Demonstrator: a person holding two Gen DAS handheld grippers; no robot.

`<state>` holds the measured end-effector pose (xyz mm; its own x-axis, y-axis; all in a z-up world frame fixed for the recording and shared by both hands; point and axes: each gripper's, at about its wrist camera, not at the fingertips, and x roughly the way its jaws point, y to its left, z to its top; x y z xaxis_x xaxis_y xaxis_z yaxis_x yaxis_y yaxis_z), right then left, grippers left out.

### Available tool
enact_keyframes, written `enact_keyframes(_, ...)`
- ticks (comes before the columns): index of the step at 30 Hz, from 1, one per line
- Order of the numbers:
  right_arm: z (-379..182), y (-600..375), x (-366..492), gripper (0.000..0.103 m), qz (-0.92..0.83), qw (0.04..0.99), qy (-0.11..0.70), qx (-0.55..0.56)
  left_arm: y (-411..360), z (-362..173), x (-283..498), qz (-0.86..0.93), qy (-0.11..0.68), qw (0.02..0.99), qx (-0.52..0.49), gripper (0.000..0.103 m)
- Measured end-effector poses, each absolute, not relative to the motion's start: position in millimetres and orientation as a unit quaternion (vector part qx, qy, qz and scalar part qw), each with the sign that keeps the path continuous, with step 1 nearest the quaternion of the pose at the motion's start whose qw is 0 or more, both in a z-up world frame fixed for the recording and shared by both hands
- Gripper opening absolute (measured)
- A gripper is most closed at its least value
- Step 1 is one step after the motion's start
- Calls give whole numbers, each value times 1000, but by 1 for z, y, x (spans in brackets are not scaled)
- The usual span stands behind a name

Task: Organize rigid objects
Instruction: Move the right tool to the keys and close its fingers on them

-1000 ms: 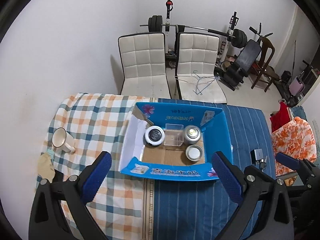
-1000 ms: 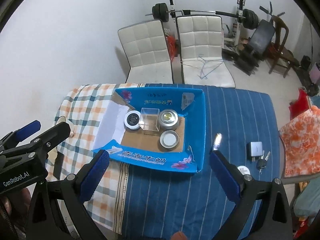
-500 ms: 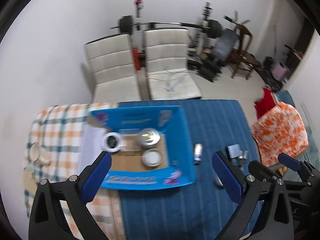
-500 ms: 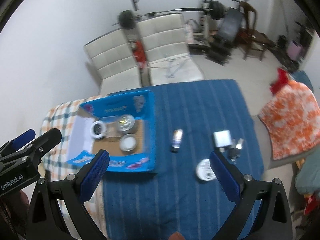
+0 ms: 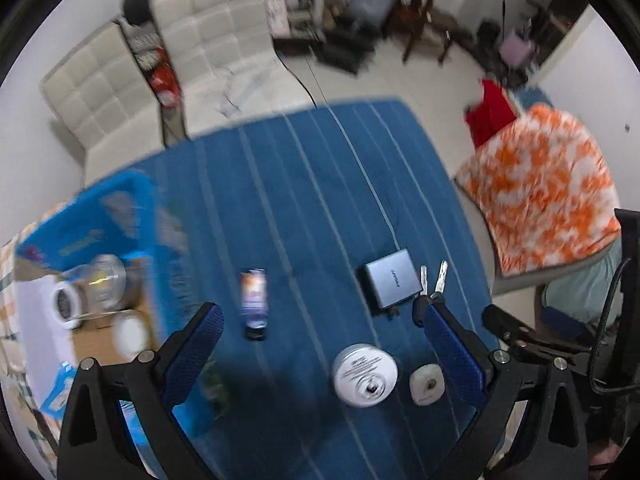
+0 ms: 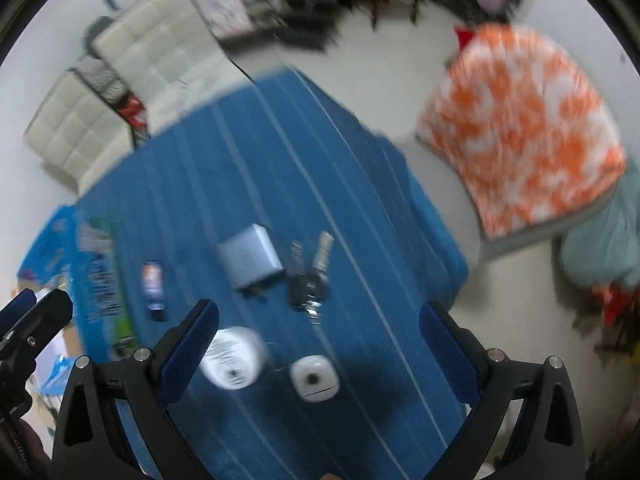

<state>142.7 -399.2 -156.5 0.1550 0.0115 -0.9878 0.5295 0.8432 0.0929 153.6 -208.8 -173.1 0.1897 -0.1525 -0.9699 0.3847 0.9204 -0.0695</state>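
On the blue striped cloth (image 5: 304,200) lie a white round tin (image 5: 365,374), a small white square piece (image 5: 427,384), a grey box (image 5: 391,282), keys (image 5: 434,280) and a small dark tube (image 5: 253,303). The same things show in the right wrist view: tin (image 6: 233,358), white piece (image 6: 315,377), grey box (image 6: 250,257), keys (image 6: 310,280), tube (image 6: 153,290). The blue box (image 5: 96,232) with jars stands at the left. My left gripper (image 5: 320,356) is open above the tin. My right gripper (image 6: 318,354) is open above the white piece. Both are empty.
Two white padded chairs (image 5: 208,40) stand beyond the table. An orange-and-white cloth (image 5: 548,200) covers a seat at the right. Gym gear and a wooden chair (image 5: 420,12) crowd the far floor. The right gripper's body (image 5: 532,340) shows beside the table edge.
Both grippers have swung right, from above the blue box to above the loose items on the blue cloth. The box now sits at the left edge. Both stay open.
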Motion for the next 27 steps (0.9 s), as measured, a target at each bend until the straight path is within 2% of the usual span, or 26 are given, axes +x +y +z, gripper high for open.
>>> enact_keyframes(3, -208, -420, 146, 99, -176, 701, 641, 258, -229, -210, 161, -168, 637, 743, 120, 103)
enact_keyframes(7, -257, -421, 161, 83, -159, 675, 666, 276, -236, -243, 170, -144, 659, 723, 151, 103)
enact_keyframes(14, -278, -393, 184, 78, -148, 685, 685, 200, -231, -266, 178, -111, 675, 711, 162, 101)
enact_keyframes(17, -271, -388, 182, 50, -143, 703, 679, 155, -234, -269, 179, -110, 680, 709, 148, 101)
enact_keyframes(18, -268, -389, 179, 36, -141, 705, 678, 151, -236, -269, 179, -112, 682, 709, 142, 101)
enact_keyframes(19, -266, -391, 176, 33, -141, 706, 678, 149, -239, -269, 178, -118, 683, 708, 135, 101)
enact_keyframes(22, -261, -409, 163, 28, -152, 704, 676, 159, -256, -269, 176, -135, 685, 705, 123, 101)
enact_keyframes(27, -259, -439, 147, 28, -172, 694, 669, 203, -290, -289, 175, -154, 705, 680, 127, 101)
